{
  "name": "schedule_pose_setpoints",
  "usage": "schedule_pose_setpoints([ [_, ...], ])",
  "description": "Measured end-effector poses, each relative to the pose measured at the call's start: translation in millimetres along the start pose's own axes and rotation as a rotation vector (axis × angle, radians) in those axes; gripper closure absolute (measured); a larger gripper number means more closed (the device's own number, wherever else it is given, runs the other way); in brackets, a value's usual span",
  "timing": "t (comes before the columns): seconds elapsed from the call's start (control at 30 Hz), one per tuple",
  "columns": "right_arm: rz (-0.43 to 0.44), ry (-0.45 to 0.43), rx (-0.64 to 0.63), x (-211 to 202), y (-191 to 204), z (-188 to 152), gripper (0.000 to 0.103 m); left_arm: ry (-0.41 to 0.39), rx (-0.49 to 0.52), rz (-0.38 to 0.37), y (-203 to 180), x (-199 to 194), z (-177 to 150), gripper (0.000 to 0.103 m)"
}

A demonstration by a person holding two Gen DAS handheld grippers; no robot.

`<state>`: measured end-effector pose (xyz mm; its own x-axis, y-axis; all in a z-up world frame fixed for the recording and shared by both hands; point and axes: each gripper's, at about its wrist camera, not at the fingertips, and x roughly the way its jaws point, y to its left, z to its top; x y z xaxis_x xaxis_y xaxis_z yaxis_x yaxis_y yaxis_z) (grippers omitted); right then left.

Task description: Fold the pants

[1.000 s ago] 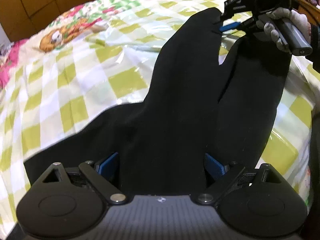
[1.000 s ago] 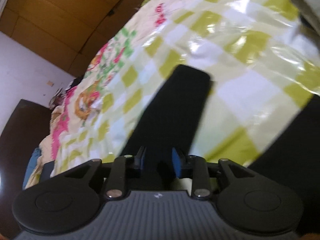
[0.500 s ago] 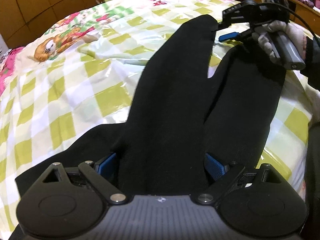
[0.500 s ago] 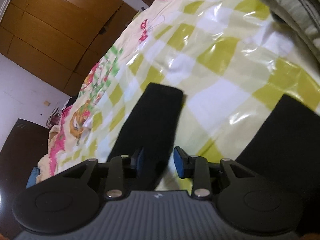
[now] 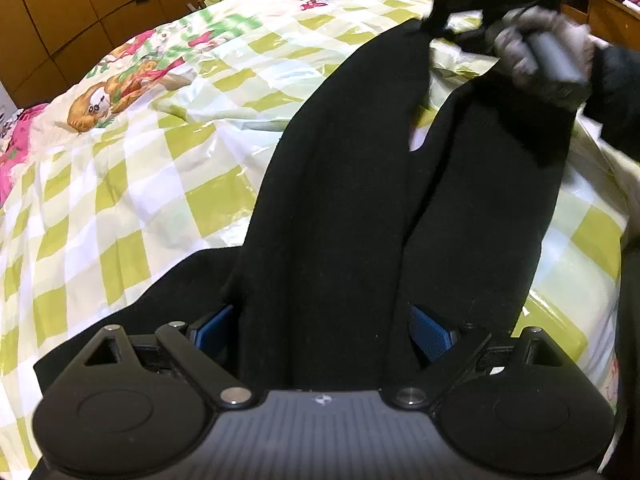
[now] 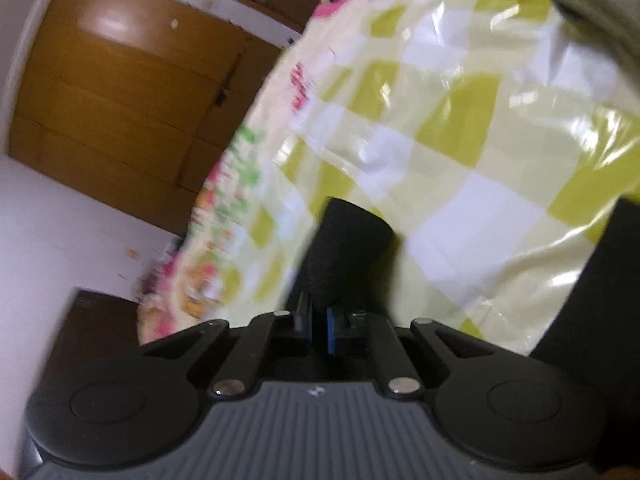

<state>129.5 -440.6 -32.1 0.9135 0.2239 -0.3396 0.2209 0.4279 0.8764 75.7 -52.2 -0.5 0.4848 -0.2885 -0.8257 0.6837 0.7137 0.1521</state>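
Black pants [image 5: 340, 200] lie on a bed with a yellow-green checked cover [image 5: 132, 184], legs stretching away from the waist near my left gripper [image 5: 320, 324]. The left gripper's jaws stand wide apart with the waist cloth between them, so it is open. My right gripper [image 5: 436, 24], held by a gloved hand, is at the far hem of the left-hand leg. In the right wrist view the right gripper [image 6: 318, 328] is shut on that leg's hem [image 6: 348, 240], which is raised off the cover. The other leg [image 6: 592, 280] lies at the right.
Wooden wardrobe doors [image 5: 80, 8] stand behind the bed. A grey striped bundle [image 6: 592, 4] lies at the bed's upper right in the right wrist view. A dark wooden piece [image 6: 96, 328] stands by the white wall at the left.
The right gripper's jaws have closed on the leg hem and lifted it. The left gripper has stayed at the waist, still open.
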Motion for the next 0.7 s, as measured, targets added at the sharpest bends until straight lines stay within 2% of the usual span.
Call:
schedule_pose_setpoints([
  [0.13,0.096,-0.052,-0.018,-63.6,26.1,4.3,0.096,-0.014,0.013,-0.003,-2.9,-7.5,1.4,0.000],
  [0.2,0.108,-0.089,-0.043,-103.6,32.7,0.1,0.096,-0.020,0.021,-0.007,-5.5,-10.3,0.9,0.000],
  [0.27,0.080,-0.117,-0.058,-137.6,26.0,-6.9,0.096,-0.016,0.027,-0.022,-8.7,-10.1,-0.8,0.000],
  [0.33,-0.009,-0.121,-0.057,-157.4,6.1,-15.8,0.096,-0.009,0.039,-0.033,-14.9,-7.5,-2.9,0.000],
  [0.4,-0.122,-0.080,-0.027,-159.8,-28.3,-24.0,0.096,-0.003,0.057,-0.037,-21.9,-4.7,-4.7,0.000],
  [0.47,-0.231,0.002,0.022,-149.4,-60.4,-30.0,0.092,0.001,0.065,-0.044,-26.9,-3.5,-4.9,0.000],
  [0.53,-0.192,-0.014,0.085,-148.9,-74.1,-33.2,0.090,0.003,0.072,-0.039,-29.2,-5.7,-4.8,0.000],
  [0.6,-0.163,-0.030,0.110,-148.1,-72.7,-30.4,0.082,0.008,0.073,-0.040,-29.2,-7.5,-5.1,0.000],
  [0.63,-0.152,-0.035,0.104,-146.4,-69.7,-28.5,0.079,0.011,0.072,-0.040,-28.8,-7.8,-5.6,0.000],
  [0.7,-0.182,-0.039,0.047,-141.1,-59.8,-24.4,0.079,0.014,0.070,-0.039,-28.1,-7.4,-6.0,0.000],
])
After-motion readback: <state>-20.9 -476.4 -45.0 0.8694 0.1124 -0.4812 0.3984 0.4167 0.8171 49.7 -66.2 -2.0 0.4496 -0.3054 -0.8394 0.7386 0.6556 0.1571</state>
